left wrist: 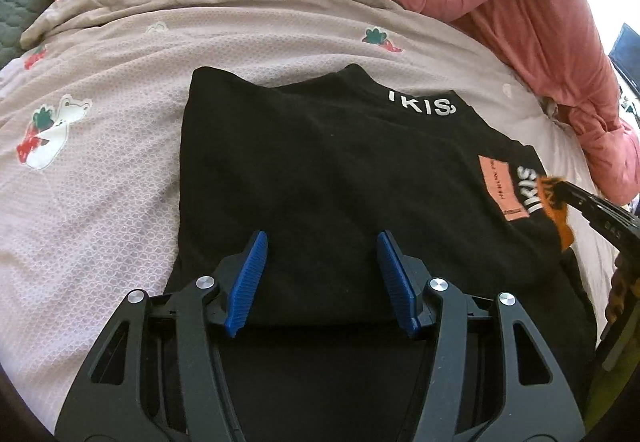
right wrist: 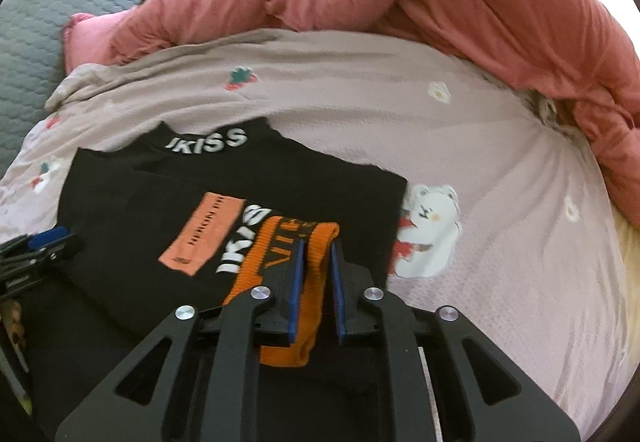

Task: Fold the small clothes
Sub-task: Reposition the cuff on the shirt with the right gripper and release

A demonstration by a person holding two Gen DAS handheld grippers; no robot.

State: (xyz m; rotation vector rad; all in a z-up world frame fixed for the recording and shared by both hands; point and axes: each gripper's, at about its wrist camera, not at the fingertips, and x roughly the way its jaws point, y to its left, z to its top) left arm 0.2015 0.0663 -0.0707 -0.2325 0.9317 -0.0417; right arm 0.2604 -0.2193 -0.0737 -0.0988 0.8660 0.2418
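Right wrist view showed the right gripper pinched on the orange cuff, black sweater spread ahead-left; the left gripper hovered wide open, empty, over its body.

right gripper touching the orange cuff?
Touching. In the right wrist view the right gripper is closed on the orange cuff, with the ribbed fabric pinched between both blue pads above the black top.

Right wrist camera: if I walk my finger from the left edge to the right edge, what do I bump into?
Left claw → salmon patch on the black top → orange cuff in the right claw → white bear print on the pink bedsheet.
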